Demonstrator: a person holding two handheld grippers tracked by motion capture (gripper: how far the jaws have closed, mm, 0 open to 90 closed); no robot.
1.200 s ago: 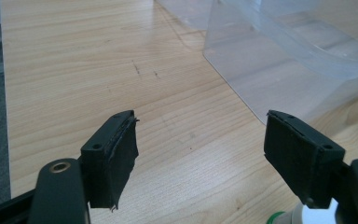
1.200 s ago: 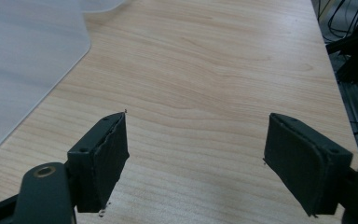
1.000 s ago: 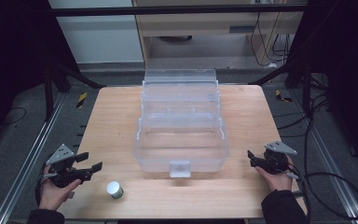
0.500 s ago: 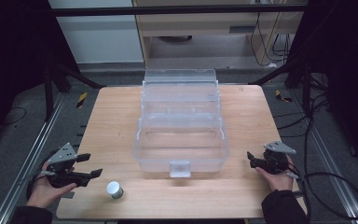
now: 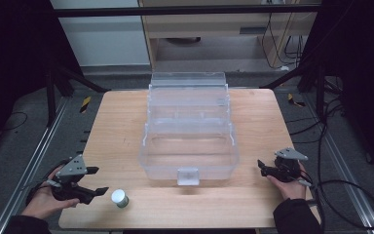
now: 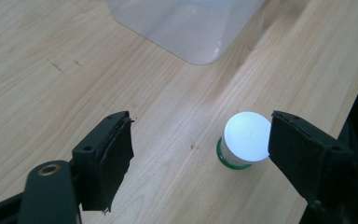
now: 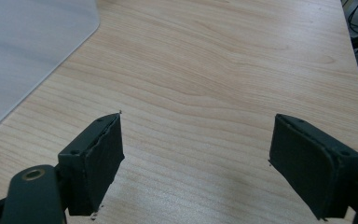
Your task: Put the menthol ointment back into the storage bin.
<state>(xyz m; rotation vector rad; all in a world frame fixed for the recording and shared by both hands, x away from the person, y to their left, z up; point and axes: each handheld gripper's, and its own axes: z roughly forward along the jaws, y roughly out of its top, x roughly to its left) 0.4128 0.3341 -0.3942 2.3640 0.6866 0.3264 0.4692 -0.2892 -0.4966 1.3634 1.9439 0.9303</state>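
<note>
A small jar with a white lid and a green band (image 5: 120, 198) stands upright near the front left of the wooden table (image 5: 126, 122). My left gripper (image 5: 101, 180) is just left of it, level over the table edge. Its jaws have just been opening and now stand wide apart. In the left gripper view the jar (image 6: 246, 138) sits just ahead of the right jaw of my left gripper (image 6: 200, 130), and neither pad presses on it. My right gripper (image 5: 261, 168) rests at the table's right edge, open, with only bare wood between the jaws of the right gripper (image 7: 198, 126).
A clear plastic tiered box (image 5: 190, 126) stands open in the middle of the table, its front latch (image 5: 188, 176) facing me. A corner of the box (image 6: 191, 28) lies beyond the jar. Cables trail on the floor at the right.
The left gripper's jaws have spread wider. The jar stays where it stood, and the right gripper has not moved.
</note>
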